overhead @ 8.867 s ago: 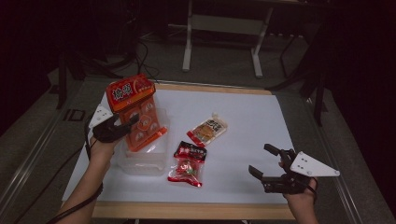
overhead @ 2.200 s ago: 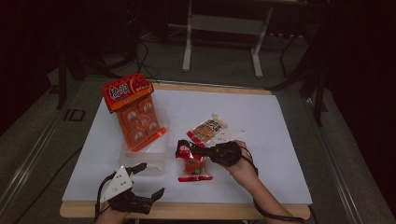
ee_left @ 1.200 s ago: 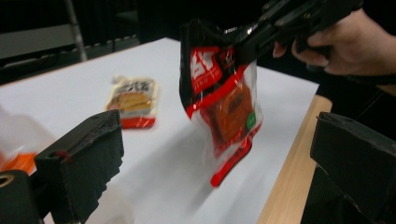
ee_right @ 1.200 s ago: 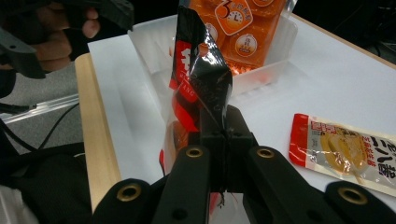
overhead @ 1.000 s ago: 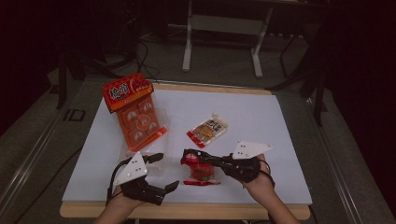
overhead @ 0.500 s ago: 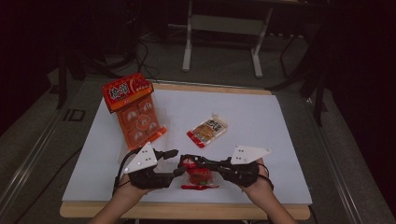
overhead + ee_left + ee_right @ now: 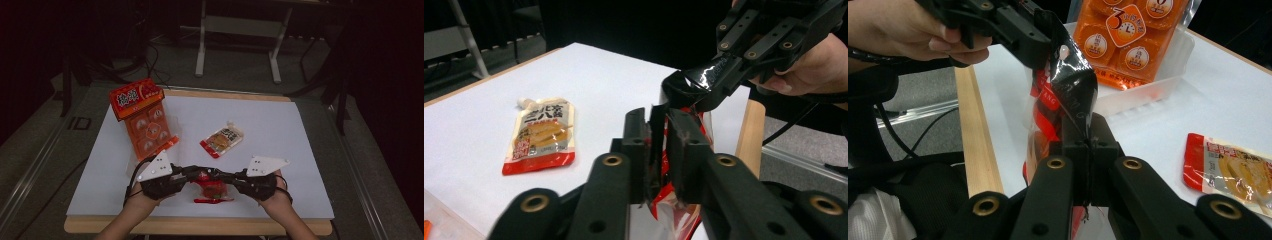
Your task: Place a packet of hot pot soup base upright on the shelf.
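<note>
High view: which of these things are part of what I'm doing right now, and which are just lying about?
In hand:
- red and black packet, held up between both grippers
- left gripper, shut on it
- right gripper, shut on it

Lying about:
- tan pouch, flat on the white mat
- orange pack
- clear tray under the pack

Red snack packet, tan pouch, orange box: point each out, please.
red snack packet [image 7: 211,186]: high view, middle of the packet between both grippers.
tan pouch [image 7: 221,140]: high view, printed front.
orange box [image 7: 136,97]: high view, its top label.
</note>
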### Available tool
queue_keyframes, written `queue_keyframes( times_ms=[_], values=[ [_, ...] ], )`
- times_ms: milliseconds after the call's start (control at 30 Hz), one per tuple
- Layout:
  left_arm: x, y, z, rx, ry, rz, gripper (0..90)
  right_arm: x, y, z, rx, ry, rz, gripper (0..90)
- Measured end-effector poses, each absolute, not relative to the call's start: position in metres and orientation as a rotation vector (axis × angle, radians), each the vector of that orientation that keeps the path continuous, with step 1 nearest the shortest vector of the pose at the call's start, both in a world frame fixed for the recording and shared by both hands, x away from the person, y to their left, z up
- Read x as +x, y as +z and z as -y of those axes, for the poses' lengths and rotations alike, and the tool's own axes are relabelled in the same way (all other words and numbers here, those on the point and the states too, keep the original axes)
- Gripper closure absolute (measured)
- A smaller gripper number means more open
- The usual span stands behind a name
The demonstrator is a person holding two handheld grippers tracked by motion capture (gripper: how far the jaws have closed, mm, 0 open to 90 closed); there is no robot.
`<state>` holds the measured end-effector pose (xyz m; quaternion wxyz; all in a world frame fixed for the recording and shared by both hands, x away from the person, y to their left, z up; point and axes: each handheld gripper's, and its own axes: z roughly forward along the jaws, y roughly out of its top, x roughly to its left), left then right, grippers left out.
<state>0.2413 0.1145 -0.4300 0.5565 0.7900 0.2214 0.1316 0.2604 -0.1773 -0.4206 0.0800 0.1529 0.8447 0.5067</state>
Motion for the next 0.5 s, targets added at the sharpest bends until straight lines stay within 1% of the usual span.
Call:
queue_keyframes(
  times_ms=[167,433,500],
  values=[
    [0.238,-0.428,-0.113,1.878,0.349,-0.502,87.8,0.261,-0.421,0.176,0.453,1.514,-2.529,89.7],
    [0.237,-0.422,-0.114,1.871,0.349,-0.493,88.4,0.261,-0.419,0.178,0.456,1.546,-2.516,88.2],
    [0.237,-0.419,-0.115,1.864,0.347,-0.487,88.4,0.262,-0.418,0.179,0.453,1.559,-2.508,85.2]
  ],
)
